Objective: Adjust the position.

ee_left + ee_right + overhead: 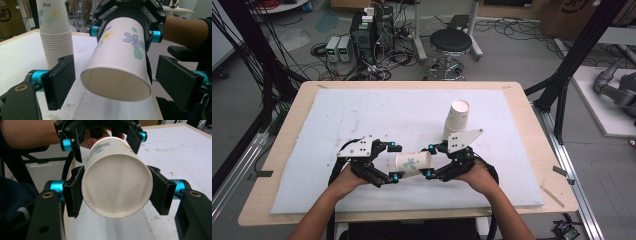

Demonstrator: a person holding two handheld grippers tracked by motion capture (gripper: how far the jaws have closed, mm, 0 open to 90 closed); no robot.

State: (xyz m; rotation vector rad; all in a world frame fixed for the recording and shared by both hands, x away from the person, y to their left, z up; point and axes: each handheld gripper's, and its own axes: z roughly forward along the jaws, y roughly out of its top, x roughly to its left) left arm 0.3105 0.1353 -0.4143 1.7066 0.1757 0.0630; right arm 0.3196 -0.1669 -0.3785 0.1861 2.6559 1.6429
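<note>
I see a flowered paper cup (413,164) lying sideways above the white mat (362,112), between both grippers. My right gripper (117,192) is clamped on the cup's wide end. My left gripper (117,83) stands apart around the other end, its jaws clear of it. A stack of paper cups (456,119) stands just behind.

Site: robotics lab | Evidence: computer tower (373,30) and tangled floor cables (337,70); black frame struts (569,65); wheeled stool (451,47); grey robot arm (614,87) at right; padded test table (282,150).
</note>
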